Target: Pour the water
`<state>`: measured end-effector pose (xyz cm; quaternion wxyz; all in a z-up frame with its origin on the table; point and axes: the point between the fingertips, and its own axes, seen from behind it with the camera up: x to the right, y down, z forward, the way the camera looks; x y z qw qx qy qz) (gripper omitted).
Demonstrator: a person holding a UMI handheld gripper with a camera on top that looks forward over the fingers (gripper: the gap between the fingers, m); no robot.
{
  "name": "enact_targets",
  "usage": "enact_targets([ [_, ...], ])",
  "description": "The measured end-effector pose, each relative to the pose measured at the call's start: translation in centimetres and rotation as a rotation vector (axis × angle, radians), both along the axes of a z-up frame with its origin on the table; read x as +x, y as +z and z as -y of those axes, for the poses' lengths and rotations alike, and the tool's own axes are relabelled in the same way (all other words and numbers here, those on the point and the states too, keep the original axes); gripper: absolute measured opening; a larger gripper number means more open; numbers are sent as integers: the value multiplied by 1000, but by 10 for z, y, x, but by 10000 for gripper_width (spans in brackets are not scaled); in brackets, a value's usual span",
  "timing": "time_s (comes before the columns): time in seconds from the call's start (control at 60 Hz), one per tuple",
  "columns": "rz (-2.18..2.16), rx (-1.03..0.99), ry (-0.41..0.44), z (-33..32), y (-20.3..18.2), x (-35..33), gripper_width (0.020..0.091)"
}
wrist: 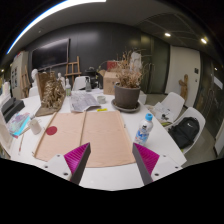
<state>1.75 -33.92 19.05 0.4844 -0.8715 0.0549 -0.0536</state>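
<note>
a water bottle (145, 131) stands on the table (170, 150), right of two mats (88, 135) lying side by side. a potted plant (127, 88) stands behind the mats.

We saw a meeting room or studio office: a long white table (110, 178) ringed by white chairs (172, 104), a potted dried plant (127, 92) at its centre, dark walls behind.

bottle (145, 130): label unreadable | far-left table items (18, 122): cut off, unidentifiable
</note>
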Motion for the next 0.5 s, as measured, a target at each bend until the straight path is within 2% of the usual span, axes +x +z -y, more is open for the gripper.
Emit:
enact_targets([
  [0.217,36,33,-31,-29,-53,128,854],
  [0.5,-10,100,27,-120,-110,176,854],
])
